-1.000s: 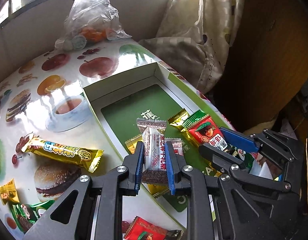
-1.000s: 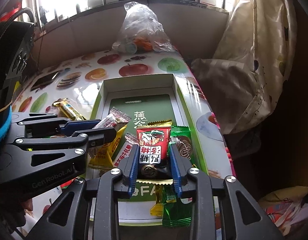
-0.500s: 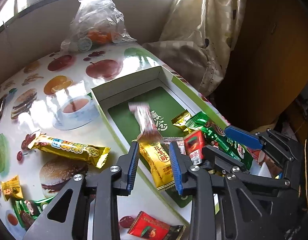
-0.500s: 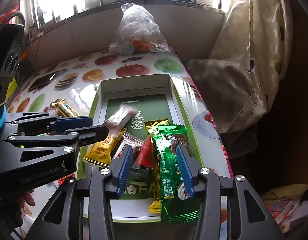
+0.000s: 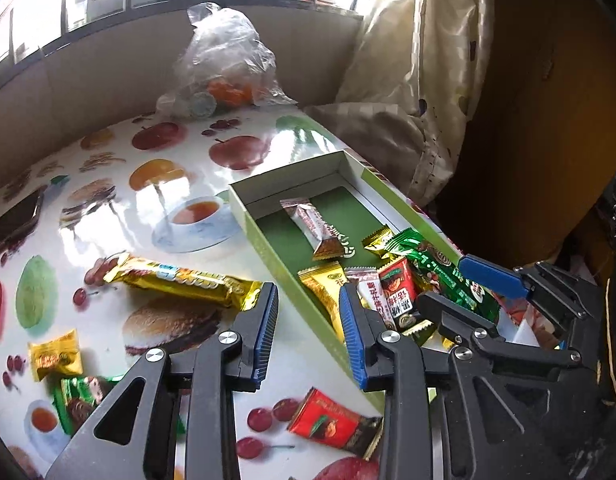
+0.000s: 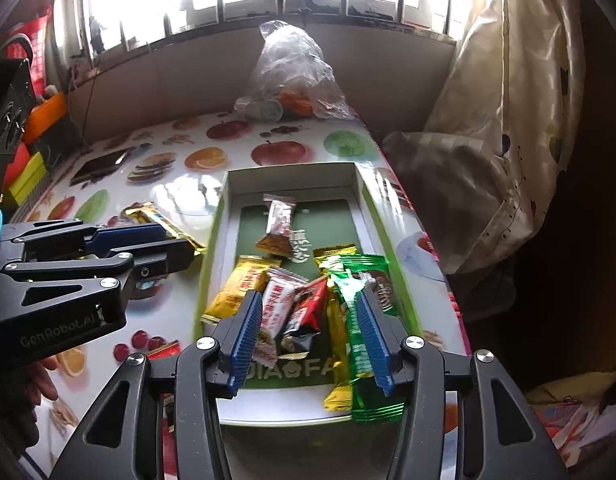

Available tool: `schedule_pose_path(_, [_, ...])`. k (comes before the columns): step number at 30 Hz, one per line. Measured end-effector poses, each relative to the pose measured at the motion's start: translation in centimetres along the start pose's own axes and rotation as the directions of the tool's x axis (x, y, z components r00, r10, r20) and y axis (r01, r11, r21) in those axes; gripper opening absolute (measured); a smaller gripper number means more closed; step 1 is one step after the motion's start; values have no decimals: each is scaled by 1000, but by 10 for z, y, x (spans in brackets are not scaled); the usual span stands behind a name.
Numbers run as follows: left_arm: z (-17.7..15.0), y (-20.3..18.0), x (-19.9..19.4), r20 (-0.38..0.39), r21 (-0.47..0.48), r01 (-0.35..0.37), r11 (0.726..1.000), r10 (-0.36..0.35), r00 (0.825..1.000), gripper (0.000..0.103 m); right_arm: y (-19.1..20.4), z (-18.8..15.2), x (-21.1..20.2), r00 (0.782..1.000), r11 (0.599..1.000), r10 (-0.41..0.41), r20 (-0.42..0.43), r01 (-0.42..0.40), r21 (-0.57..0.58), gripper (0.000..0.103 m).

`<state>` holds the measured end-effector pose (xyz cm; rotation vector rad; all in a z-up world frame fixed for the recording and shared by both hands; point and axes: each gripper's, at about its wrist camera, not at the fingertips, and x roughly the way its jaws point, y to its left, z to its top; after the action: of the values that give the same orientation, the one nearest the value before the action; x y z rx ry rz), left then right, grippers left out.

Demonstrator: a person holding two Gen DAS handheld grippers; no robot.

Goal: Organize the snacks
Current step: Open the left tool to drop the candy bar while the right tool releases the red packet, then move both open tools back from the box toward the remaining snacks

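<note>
Right now my left gripper (image 5: 310,334) is spread wide with nothing between its blue pads, hovering over the near long wall of the green box (image 5: 267,240). My right gripper (image 6: 312,334) is also wide and holds nothing; its pads straddle the heap of snacks at the near end of the box (image 6: 211,264).

Farther in, apart from the heap, a pink-and-brown wafer bar (image 6: 277,226) lies flat on the box's green floor. Its long axis runs roughly along the box's length, tilted slightly across it, brown end toward me and pink end toward the far wall. Within the heap, a yellow bar (image 6: 237,286), a white-and-red bar (image 6: 277,300), a red-and-black packet (image 6: 308,312) and a long green packet (image 6: 364,320) all point roughly lengthwise too, overlapping one another.

From the left wrist I see what the right mostly misses: on the fruit-print tablecloth (image 5: 179,176) outside the box, a long gold bar (image 5: 179,280) lies crosswise to the box, with a small gold candy (image 5: 55,356), a green packet (image 5: 77,394) and a red packet (image 5: 332,420) nearer me. The right wrist view alone shows the box's near end wall and the green packet overhanging it.
</note>
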<state>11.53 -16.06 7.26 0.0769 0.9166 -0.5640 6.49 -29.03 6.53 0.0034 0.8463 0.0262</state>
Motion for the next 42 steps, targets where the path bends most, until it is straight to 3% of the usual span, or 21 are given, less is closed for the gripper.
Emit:
schedule_pose_path(15, [-27, 30, -34, 34, -52, -57, 997, 59, 998, 33, 41, -10, -16, 993, 991, 118, 15, -117, -62, 49])
schedule_pose_path(32, [-51, 58, -48, 29, -106, -91, 990, 95, 995, 33, 69, -17, -20, 985, 979, 175, 2, -173, -109, 49])
schedule_pose_path(42, [-65, 87, -50, 16, -143, -110, 984, 113, 993, 33, 89, -25, -19, 957, 943, 288, -35, -290, -161, 49])
